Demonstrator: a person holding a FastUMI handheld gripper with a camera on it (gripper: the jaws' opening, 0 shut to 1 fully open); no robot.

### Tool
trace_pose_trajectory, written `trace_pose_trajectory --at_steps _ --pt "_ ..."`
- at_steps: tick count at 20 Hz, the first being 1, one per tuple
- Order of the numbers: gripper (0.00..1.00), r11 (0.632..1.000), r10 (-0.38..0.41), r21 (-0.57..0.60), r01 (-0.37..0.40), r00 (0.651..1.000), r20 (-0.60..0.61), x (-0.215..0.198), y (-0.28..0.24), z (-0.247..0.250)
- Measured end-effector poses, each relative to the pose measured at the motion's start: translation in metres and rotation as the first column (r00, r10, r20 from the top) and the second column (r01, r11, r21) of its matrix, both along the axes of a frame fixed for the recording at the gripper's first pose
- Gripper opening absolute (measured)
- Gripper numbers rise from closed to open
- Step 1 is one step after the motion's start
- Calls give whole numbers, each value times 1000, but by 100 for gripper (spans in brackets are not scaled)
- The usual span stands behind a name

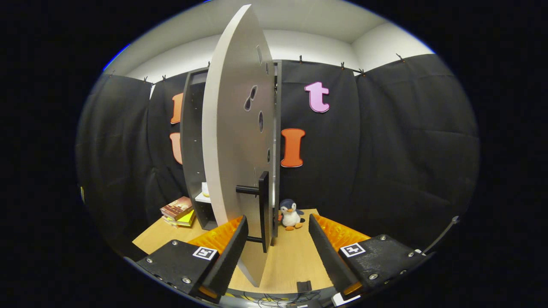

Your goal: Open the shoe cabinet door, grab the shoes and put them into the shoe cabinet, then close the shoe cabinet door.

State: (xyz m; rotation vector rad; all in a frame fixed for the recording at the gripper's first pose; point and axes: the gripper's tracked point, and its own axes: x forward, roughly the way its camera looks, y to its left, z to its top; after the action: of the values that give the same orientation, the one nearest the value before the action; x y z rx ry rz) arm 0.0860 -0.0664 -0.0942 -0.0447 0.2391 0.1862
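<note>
Books: a small stack of books [177,211] with brown and yellow covers lies on the light wooden table top [291,256], left of the cabinet and close to the black cloth wall.
Cabinet: a tall, narrow dark grey shoe cabinet [193,145] stands upright on the table, its open front showing dark shelves inside; a white shelf board with a small pale item on it shows low down in the opening, too small to identify.
Door: the cabinet's pale grey flat door panel [233,141] is swung wide open and stands edge-on toward the camera, with several dark oval holes in its face.
Handle: a black bar handle [263,209] is fixed low on the door, standing upright on two short posts, just ahead of the fingers and nearer the left one.
Gripper: the gripper [278,231] has its fingers spread wide apart, pinching nothing; the lower edge of the door and the handle sit in the gap between them, and whether the left finger touches the door cannot be told.
Toy: a small plush penguin [291,214] with dark blue back, white belly and orange feet stands on the table beyond the fingers, just right of the door, in front of the cloth wall.
Shoes: cannot tell where they are.
</note>
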Motion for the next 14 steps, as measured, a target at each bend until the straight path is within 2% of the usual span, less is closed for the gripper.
trace_pose_trajectory --at_steps 7,14 --pt "89 997 66 36 -66 998 -7 2 61 -3" --pt "89 994 101 51 -101 995 -1 21 126 -10"
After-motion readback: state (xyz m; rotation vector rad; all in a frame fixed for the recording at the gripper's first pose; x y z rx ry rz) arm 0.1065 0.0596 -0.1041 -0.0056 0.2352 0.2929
